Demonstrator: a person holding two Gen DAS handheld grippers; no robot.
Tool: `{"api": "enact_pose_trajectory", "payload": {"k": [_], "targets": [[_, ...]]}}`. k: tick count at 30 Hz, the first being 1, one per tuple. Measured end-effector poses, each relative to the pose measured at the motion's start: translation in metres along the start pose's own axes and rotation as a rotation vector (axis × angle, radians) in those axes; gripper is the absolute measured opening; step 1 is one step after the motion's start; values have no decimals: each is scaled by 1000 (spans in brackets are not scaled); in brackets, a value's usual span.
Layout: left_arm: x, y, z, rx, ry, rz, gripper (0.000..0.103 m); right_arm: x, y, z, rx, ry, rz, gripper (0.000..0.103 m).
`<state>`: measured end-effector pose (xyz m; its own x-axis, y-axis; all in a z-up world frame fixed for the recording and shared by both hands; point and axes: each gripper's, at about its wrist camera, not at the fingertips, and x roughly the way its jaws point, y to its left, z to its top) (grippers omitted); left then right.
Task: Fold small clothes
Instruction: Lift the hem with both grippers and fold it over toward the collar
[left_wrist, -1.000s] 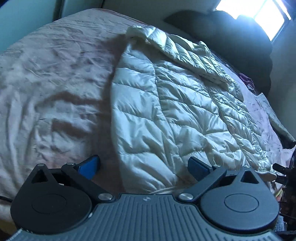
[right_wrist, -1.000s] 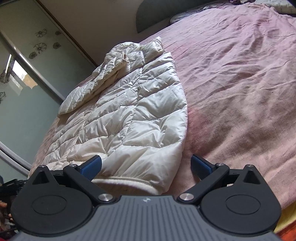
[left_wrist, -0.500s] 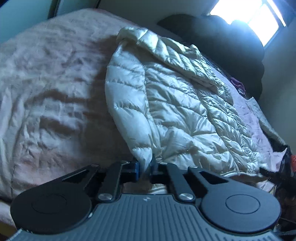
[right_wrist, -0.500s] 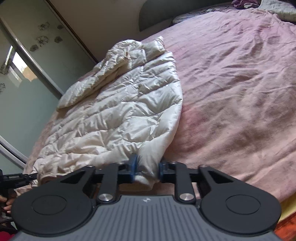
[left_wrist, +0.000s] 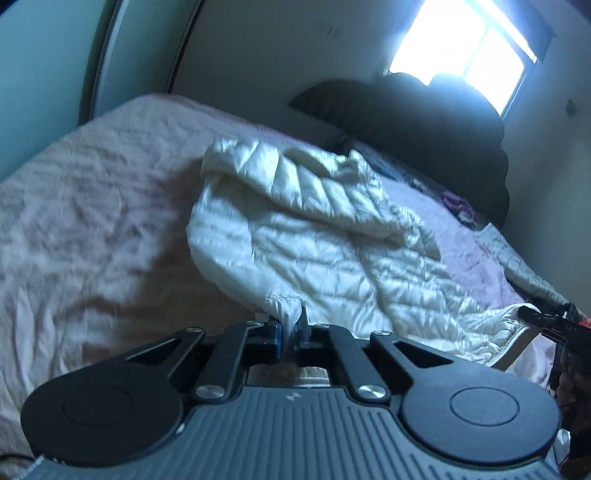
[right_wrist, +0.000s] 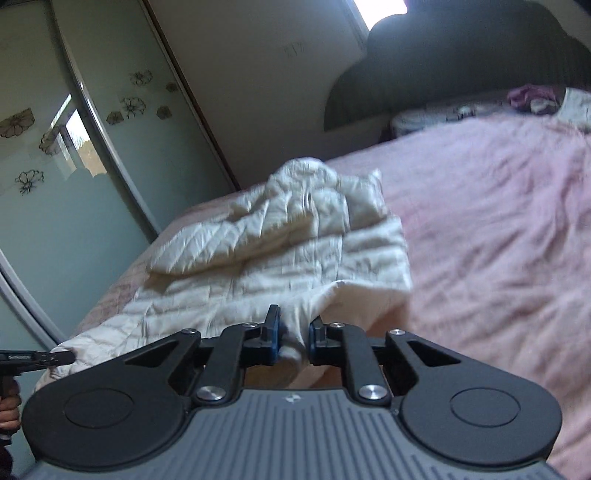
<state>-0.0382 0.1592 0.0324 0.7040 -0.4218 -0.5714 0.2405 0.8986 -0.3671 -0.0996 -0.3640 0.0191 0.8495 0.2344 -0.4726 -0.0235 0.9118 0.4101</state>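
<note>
While jacket (left_wrist: 314, 236) hangs pinched | pink bedspread (right_wrist: 498, 229) | window (left_wrist: 465, 55)

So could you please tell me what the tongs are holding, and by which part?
Both hold the white puffer jacket by its near hem: left tongs, right tongs.

The cream quilted puffer jacket (left_wrist: 314, 236) lies on the pink bedsheet (left_wrist: 92, 221), ahead of the left gripper (left_wrist: 291, 328) and right gripper (right_wrist: 293, 336), each clamping its near hem; the dark headboard (right_wrist: 461, 62) stands behind.
</note>
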Motion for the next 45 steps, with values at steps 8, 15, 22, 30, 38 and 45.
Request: {"api": "enact_pose_trajectory", "payload": {"k": [8,15,22,30,38,45], "targets": [[7,-11,34,6,-95,36,5,18,18,38,-100,-110,-41,14],[17,-22,78,25,-184,64,4,43,25,73,-130,-217,-83,14],[36,-36,122,65,-253,94,4,80,23,100,-117,-307,-122,14],[69,-49,169,89,-303,130,4,122,23,139,-162,-353,-166,14],[124,-48,211,76,-296,179,4,178,17,168,-176,-340,-203,14],[189,-35,247,49,-256,221,4,237,9,193,-181,-303,-247,14]]}}
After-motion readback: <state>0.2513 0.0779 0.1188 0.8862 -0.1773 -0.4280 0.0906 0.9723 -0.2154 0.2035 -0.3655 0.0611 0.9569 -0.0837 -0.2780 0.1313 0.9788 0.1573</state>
